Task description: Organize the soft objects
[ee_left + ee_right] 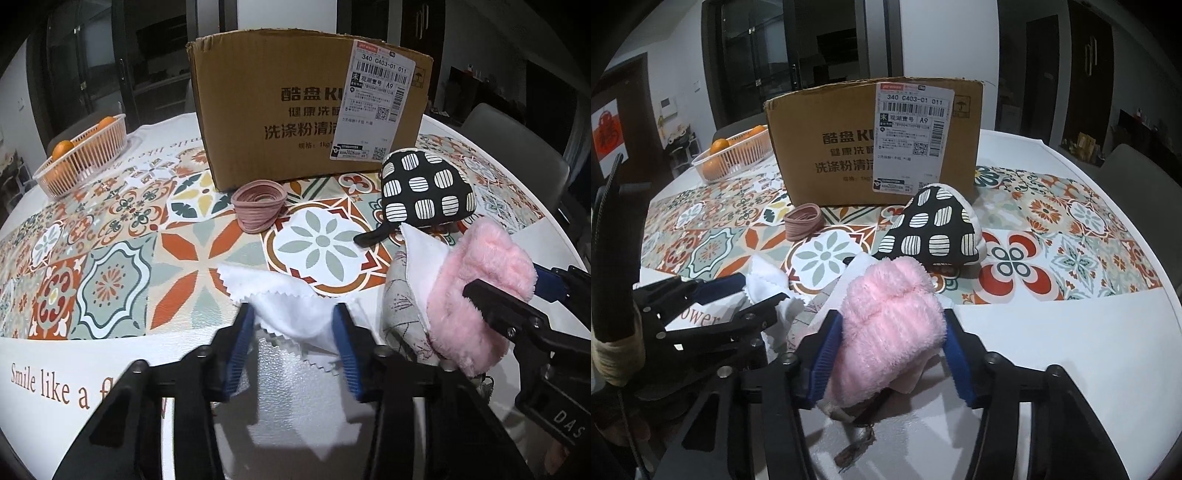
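Observation:
A white zigzag-edged cloth (284, 295) lies bunched at the near edge of the table, and my left gripper (293, 314) is shut on it, both blue pads touching its folds. To its right a pink fluffy item (890, 314) rests on a grey floral fabric pouch (400, 306) and a second white cloth (424, 258). My right gripper (892, 321) is shut on the pink item, pads pressing into both sides. Farther back lie a black pouch with white patches (424, 192) and a coil of dusty-pink hair bands (258, 203).
An open cardboard box (288, 110) stands at the back centre of the tiled tablecloth (110, 258). A plastic basket (85, 155) with oranges sits at the back left. The white round table's edge (1145, 295) curves close on the right, with a chair behind it.

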A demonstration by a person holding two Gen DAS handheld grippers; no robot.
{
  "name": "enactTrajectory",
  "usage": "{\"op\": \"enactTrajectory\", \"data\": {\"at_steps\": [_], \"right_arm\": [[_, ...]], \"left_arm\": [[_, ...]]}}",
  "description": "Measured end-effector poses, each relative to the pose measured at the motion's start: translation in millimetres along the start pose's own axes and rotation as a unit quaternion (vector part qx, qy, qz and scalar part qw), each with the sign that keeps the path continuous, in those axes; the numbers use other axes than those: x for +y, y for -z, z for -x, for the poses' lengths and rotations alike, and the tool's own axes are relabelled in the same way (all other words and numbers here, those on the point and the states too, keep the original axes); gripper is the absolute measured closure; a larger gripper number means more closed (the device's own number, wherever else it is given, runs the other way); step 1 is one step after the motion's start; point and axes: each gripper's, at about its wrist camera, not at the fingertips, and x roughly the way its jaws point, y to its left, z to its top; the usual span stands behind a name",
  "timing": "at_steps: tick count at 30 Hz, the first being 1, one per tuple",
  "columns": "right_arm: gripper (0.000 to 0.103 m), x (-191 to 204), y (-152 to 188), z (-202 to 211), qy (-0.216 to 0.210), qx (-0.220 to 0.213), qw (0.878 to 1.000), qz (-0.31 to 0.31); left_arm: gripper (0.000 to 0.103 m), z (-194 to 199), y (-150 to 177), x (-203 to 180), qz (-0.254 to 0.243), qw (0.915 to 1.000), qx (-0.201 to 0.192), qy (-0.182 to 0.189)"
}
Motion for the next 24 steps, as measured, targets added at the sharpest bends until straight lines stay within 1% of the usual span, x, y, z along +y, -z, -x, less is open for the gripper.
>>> {"op": "enactTrajectory", "data": {"at_steps": [1, 3, 7, 15, 24], "right_arm": [[0.056, -0.3, 0.1, -0.2, 0.0, 0.001, 1.0, 0.0], [0.06, -0.8, 0.6, -0.3, 0.001, 0.003, 1.0, -0.002], [0.065, -2.0, 0.6, 1.1, -0.001, 0.006, 1.0, -0.007], [0.072, -7.5, 0.8, 9.1, -0.013, 0.008, 1.0, -0.025], [0.074, -2.4, 2.2, 26.1, -0.025, -0.003, 0.999, -0.023]], "left_arm": [[0.074, -0.5, 0.2, -0.2, 0.0, 1.0, 0.001, 0.002], [0.081, -0.7, 0.7, -0.4, 0.004, 0.9999, 0.003, 0.009], [0.093, 3.9, 1.0, -3.0, 0.006, 0.9999, 0.001, 0.012], [0.094, 33.0, -4.1, -7.8, 0.003, 0.9997, -0.025, 0.005], [0.094, 62.9, 1.3, -9.8, 0.016, 0.9989, -0.043, 0.01]]}}
